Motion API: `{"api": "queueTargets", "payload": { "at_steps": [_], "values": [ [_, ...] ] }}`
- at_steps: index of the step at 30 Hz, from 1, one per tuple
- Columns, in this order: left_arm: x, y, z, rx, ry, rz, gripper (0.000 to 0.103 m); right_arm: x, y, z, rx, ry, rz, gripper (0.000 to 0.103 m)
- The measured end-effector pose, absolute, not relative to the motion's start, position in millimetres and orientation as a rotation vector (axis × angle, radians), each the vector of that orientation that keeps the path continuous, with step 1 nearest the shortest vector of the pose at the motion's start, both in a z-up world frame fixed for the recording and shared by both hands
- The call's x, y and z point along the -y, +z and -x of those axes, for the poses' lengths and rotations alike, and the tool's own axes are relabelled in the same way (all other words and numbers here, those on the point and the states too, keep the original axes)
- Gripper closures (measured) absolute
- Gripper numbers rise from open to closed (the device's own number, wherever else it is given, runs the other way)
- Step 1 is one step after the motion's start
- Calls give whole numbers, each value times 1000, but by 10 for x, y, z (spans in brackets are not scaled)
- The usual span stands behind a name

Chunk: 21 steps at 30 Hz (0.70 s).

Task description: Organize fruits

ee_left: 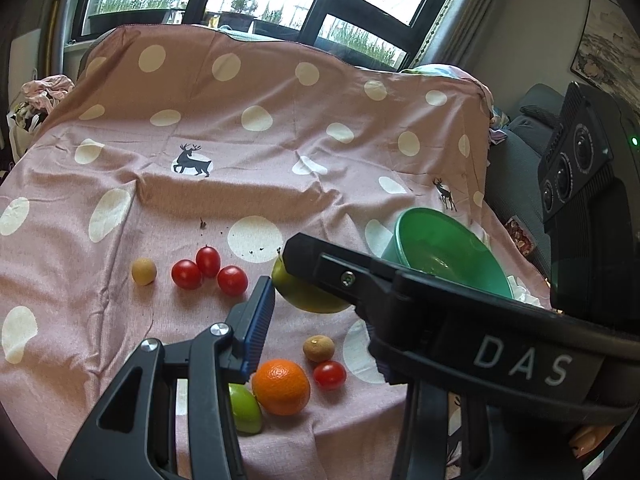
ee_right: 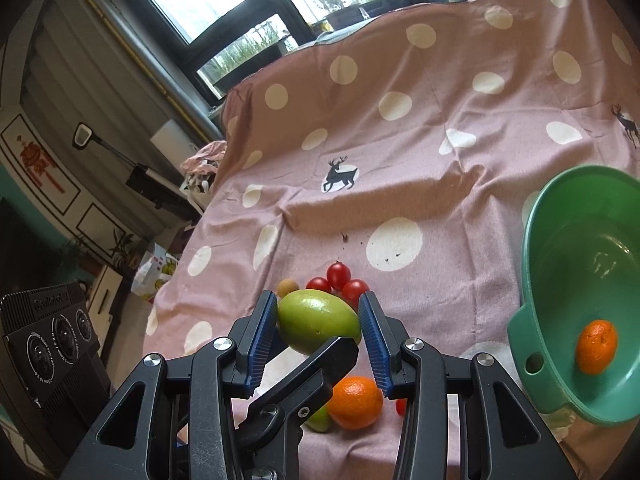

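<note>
Green mango (ee_right: 318,326) pinched crosswise by both grippers, right gripper (ee_right: 320,330) and left gripper (ee_left: 276,284). Bowl (ee_right: 532,240) waits at three o'clock, nearer the right hand.

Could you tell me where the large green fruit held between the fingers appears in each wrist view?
Left wrist view: the large green fruit is centre, just below the middle, partly behind a dark finger.
Right wrist view: it sits lower centre, between the blue pads.
Shared landmark: the green bowl, right of the fruit in both.
</note>
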State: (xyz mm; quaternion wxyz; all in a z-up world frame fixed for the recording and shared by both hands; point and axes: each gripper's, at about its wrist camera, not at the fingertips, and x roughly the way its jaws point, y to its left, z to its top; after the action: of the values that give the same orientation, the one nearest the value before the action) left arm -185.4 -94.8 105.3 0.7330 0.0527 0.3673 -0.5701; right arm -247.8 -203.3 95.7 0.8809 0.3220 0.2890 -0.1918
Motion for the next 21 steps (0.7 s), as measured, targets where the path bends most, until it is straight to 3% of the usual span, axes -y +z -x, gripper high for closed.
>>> {"api": "queueTargets", "payload": {
  "at_steps": [21],
  "values": [
    [1073,1191,2041,-749,-1295,-143,59,2083,1090,2738,-533,-422,-666,58]
  ]
}}
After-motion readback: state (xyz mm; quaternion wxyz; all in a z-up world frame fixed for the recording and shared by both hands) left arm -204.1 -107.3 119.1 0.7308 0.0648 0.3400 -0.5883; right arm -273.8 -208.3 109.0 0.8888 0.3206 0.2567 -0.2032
